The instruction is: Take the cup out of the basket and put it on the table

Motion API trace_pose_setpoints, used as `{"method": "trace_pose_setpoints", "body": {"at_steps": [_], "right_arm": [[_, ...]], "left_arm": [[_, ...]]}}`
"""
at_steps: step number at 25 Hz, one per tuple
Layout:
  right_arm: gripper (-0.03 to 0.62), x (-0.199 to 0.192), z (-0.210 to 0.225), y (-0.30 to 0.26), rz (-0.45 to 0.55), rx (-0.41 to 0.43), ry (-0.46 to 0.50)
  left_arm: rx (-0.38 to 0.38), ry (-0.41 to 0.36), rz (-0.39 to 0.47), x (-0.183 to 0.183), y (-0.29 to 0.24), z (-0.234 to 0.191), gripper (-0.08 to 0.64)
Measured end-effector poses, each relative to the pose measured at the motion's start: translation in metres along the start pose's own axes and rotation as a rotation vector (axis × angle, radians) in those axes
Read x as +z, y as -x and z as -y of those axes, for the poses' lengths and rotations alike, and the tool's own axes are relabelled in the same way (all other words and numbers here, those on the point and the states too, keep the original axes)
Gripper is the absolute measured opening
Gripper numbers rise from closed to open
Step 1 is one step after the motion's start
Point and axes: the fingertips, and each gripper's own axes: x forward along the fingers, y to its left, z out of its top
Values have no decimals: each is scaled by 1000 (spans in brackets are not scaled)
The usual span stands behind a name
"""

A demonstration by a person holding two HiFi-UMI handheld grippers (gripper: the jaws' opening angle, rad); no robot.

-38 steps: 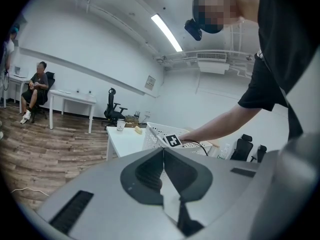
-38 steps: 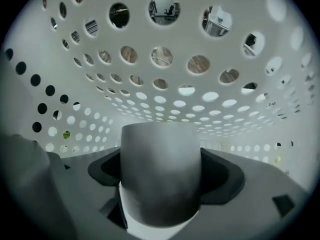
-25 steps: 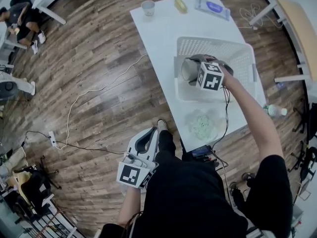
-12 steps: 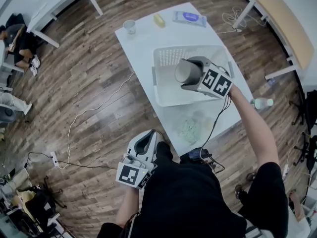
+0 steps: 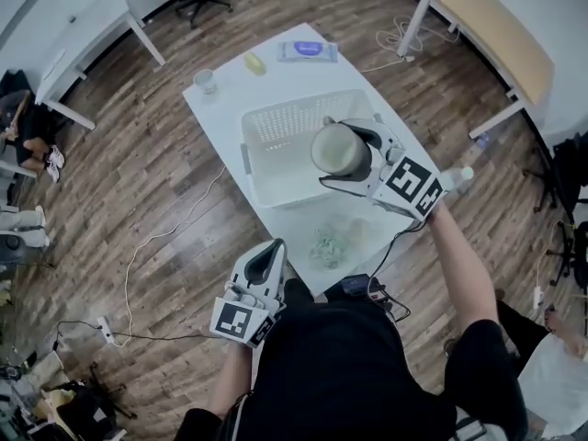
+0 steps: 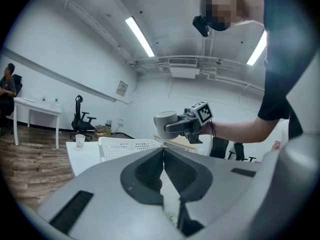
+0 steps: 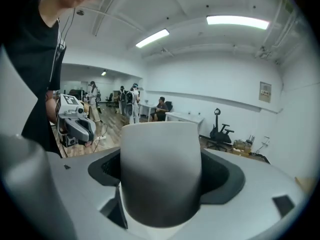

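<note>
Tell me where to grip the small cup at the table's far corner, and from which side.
Grip the small cup across its side wall, below the rim, coming in level from the table edge beside it. It stands upright and alone, so a side pinch probably suits it best.

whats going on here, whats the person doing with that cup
A person holds a gripper in each hand. The right tongs are shut on a grey cup, held in the air and clear of the white basket on the white table. The cup is not yet set down on the table. The left tongs are shut on nothing and hang low beside the person, away from the table.
</note>
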Motion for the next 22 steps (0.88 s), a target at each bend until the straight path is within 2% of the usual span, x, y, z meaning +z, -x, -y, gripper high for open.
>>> {"method": "trace_pose_setpoints", "body": {"at_steps": [7, 13, 16, 22], "right_arm": [[411, 10, -8, 79, 199, -171, -105], [410, -11, -17, 133, 308, -303, -201], [410, -31, -20, 151, 315, -385, -227], [410, -98, -30, 162, 252, -557, -279]], "left_arm": [[-62, -38, 0, 6, -28, 25, 9], [-94, -63, -34, 4, -40, 42, 9], [-106, -73, -35, 4, -44, 48, 9], [-133, -72, -49, -1, -47, 58, 9]]}}
